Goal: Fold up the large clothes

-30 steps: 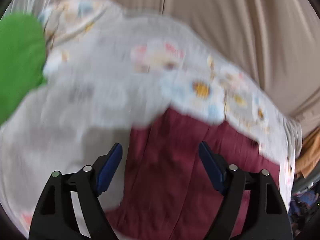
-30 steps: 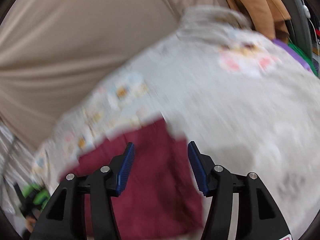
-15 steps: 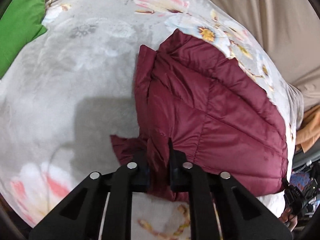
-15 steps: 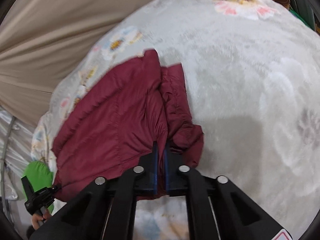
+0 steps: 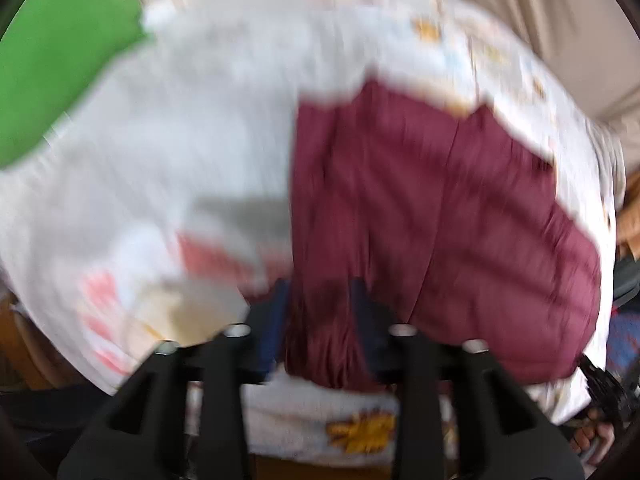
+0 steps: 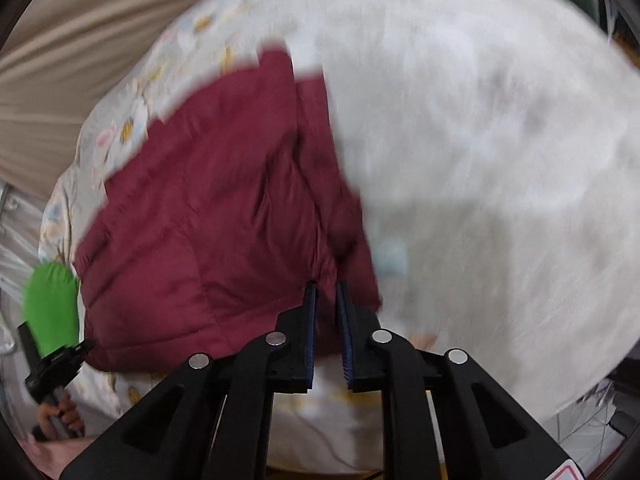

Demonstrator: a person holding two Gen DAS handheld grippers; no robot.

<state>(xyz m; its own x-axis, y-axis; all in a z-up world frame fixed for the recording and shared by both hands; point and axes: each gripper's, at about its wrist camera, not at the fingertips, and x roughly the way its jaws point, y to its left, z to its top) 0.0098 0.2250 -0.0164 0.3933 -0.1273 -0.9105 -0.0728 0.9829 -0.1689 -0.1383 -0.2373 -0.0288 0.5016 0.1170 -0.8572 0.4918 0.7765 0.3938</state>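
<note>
A maroon quilted jacket (image 5: 440, 220) lies folded on a floral grey blanket (image 5: 180, 140); both views are motion-blurred. My left gripper (image 5: 320, 292) has its jaws partly apart with the jacket's near left corner bunched between them. In the right wrist view the jacket (image 6: 208, 220) lies to the left, and my right gripper (image 6: 326, 292) has a narrow gap between its jaws with the jacket's near right corner in it. The other hand-held gripper (image 6: 52, 360) shows at the lower left there.
A green cloth (image 5: 52, 60) lies at the blanket's far left. A beige curtain (image 5: 560, 20) hangs behind the bed. The blanket (image 6: 500, 140) spreads wide to the right of the jacket. An orange cloth (image 5: 630, 216) shows at the right edge.
Both grippers were open above the jacket, then shut on its near corners; now both jaws have parted somewhat and the views have pulled back toward the near edge, blurred.
</note>
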